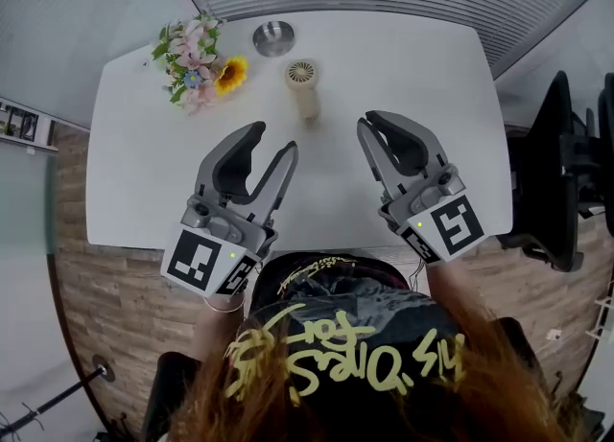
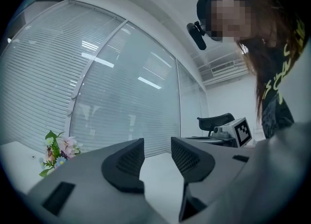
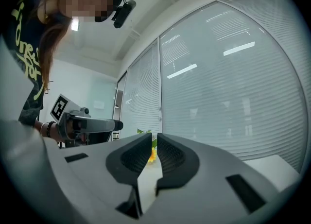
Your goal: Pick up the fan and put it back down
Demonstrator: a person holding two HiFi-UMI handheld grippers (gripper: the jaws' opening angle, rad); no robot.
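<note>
A small cream fan (image 1: pixel 302 87) stands upright on the white table (image 1: pixel 144 181), near the far middle. Both grippers hover over the table's near half, pointing toward the fan and clear of it. My left gripper (image 1: pixel 275 140) sits to the near left of the fan, and its jaws stand a little apart with nothing between them (image 2: pixel 158 150). My right gripper (image 1: pixel 372 122) is to the near right, its jaws drawn almost together on nothing (image 3: pixel 154 145). Neither gripper view shows the fan.
A bunch of flowers (image 1: pixel 197 66) with a yellow sunflower lies at the far left of the table, and a metal bowl (image 1: pixel 273 37) sits behind the fan. A black office chair (image 1: pixel 561 172) stands off the right edge. Blinds cover the windows beyond.
</note>
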